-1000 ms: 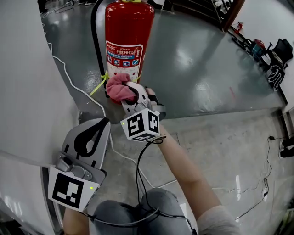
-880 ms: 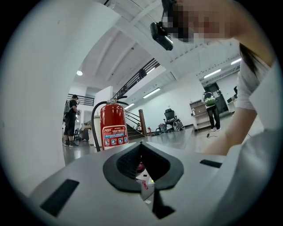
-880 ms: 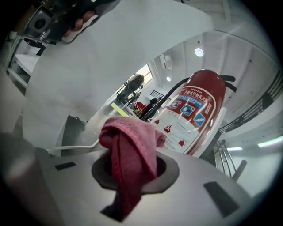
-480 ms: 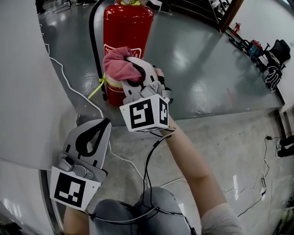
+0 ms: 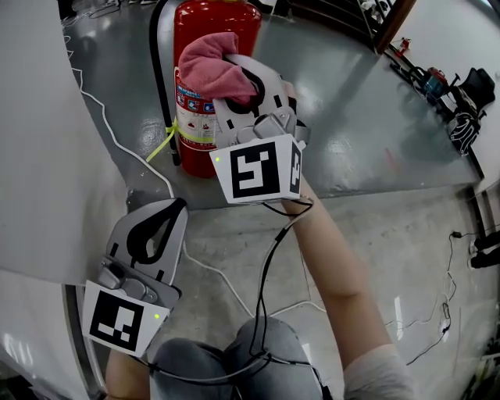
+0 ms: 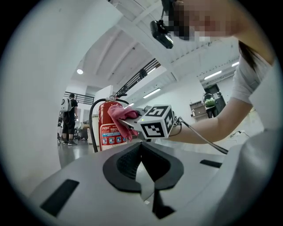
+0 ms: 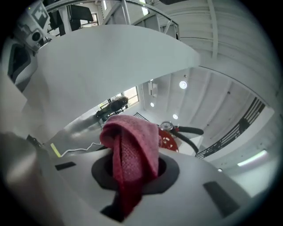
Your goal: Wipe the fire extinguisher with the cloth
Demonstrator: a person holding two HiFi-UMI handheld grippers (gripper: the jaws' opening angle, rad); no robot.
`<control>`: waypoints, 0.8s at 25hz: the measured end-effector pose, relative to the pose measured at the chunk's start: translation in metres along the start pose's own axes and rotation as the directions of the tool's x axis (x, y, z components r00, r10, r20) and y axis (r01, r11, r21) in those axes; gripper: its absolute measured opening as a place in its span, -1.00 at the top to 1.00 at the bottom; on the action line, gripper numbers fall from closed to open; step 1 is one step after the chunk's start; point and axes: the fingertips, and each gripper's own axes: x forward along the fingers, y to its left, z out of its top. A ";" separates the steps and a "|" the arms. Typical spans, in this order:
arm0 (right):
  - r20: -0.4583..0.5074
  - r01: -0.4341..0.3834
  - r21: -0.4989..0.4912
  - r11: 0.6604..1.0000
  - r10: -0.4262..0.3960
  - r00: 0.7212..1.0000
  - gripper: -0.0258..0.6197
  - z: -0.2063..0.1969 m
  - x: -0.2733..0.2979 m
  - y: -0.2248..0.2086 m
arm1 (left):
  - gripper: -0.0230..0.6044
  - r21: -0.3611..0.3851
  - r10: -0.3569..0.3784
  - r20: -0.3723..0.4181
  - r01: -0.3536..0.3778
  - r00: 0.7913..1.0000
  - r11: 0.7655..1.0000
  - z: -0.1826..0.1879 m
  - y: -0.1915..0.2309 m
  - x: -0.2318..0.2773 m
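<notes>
right gripper (image 5: 231,66) clamped on cloth (image 5: 205,70), against extinguisher (image 5: 234,19) upper body; left gripper (image 5: 180,206) closed, empty; floor (image 5: 351,101) open rightward.

Both grippers have light grey moulded shells with black ribbed lining around the jaw opening. This applies to the left gripper (image 5: 173,209) and the right gripper (image 5: 234,70).

Each carries a white cube printed with black square markers: left cube (image 5: 121,320), right cube (image 5: 262,168). A small green light (image 5: 157,316) sits by the left cube's edge, and one like it is on the right cube.

Thin black cables (image 5: 264,269) loop from the right cube to the lap.

Clothing is a short pale grey sleeve (image 5: 375,373) and blue-grey trousers (image 5: 262,348).
</notes>
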 end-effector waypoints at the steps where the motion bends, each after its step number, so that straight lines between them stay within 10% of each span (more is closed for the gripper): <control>1: -0.005 -0.010 0.013 1.000 0.010 1.000 0.74 -0.008 -0.003 0.009 | 0.90 0.006 -0.002 -0.007 0.002 1.000 1.000 -0.002 -0.002 -0.001; 13: -0.156 -0.144 0.138 0.980 0.165 0.974 0.74 -0.093 -0.037 0.108 | 0.90 0.029 0.000 -0.044 0.001 0.999 1.000 -0.012 -0.022 -0.009; 20: -0.327 -0.288 0.170 0.942 0.330 0.885 0.74 -0.142 -0.059 0.175 | 0.90 0.051 0.007 -0.045 -0.005 0.999 0.999 -0.005 -0.030 -0.015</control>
